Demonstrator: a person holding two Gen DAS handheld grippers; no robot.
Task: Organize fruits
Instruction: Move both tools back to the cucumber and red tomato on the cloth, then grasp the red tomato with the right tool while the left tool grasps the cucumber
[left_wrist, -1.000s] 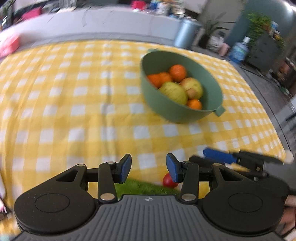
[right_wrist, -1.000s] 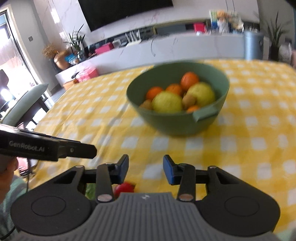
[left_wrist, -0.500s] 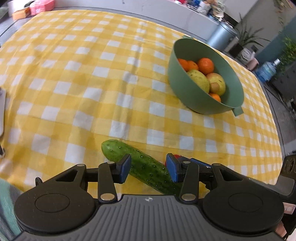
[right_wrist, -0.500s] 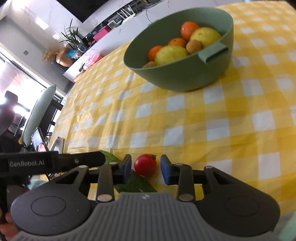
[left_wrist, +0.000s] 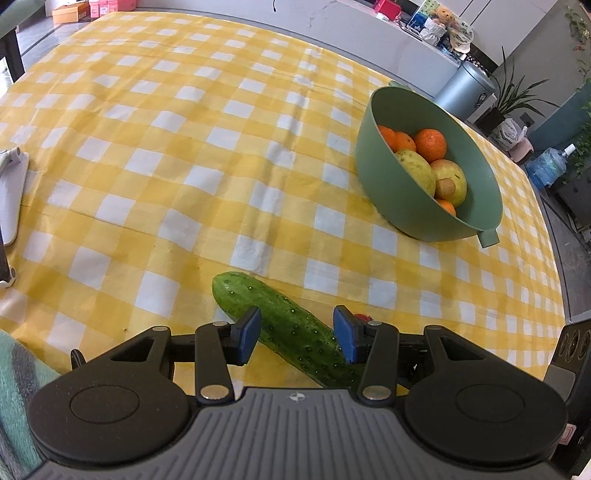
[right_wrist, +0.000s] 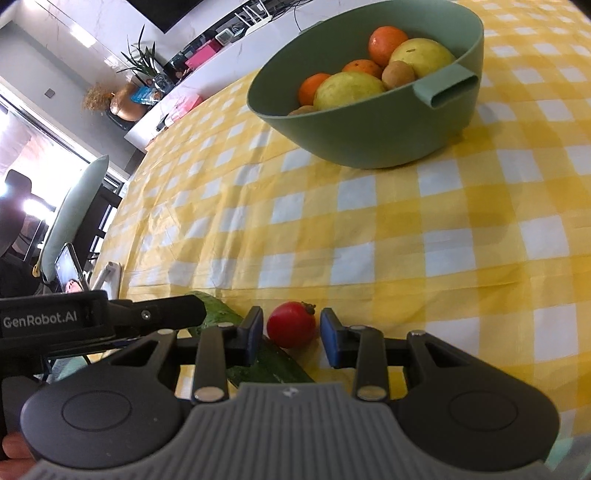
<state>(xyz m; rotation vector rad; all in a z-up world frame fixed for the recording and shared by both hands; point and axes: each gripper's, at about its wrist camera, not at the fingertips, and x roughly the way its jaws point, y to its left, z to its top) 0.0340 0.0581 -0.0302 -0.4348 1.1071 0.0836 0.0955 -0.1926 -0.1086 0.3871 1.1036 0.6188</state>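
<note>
A green cucumber (left_wrist: 280, 325) lies on the yellow checked cloth between the open jaws of my left gripper (left_wrist: 297, 334), which straddle it without touching. A small red tomato (right_wrist: 291, 324) lies next to the cucumber (right_wrist: 266, 363), between the open jaws of my right gripper (right_wrist: 291, 334). Only a sliver of the tomato (left_wrist: 362, 316) shows in the left wrist view. A green bowl (left_wrist: 391, 192) with oranges, yellow-green fruits and a small brown fruit stands farther back on the right; it also shows in the right wrist view (right_wrist: 373, 129).
A white phone stand (left_wrist: 11, 195) sits at the table's left edge, with a phone (right_wrist: 68, 266) on it. The left gripper's body (right_wrist: 92, 317) reaches in from the left in the right wrist view. The table edge runs along the right.
Both grippers have dropped low and tilted down toward the table's near edge. The cucumber and tomato now sit between their open jaws. The bowl has not moved.
</note>
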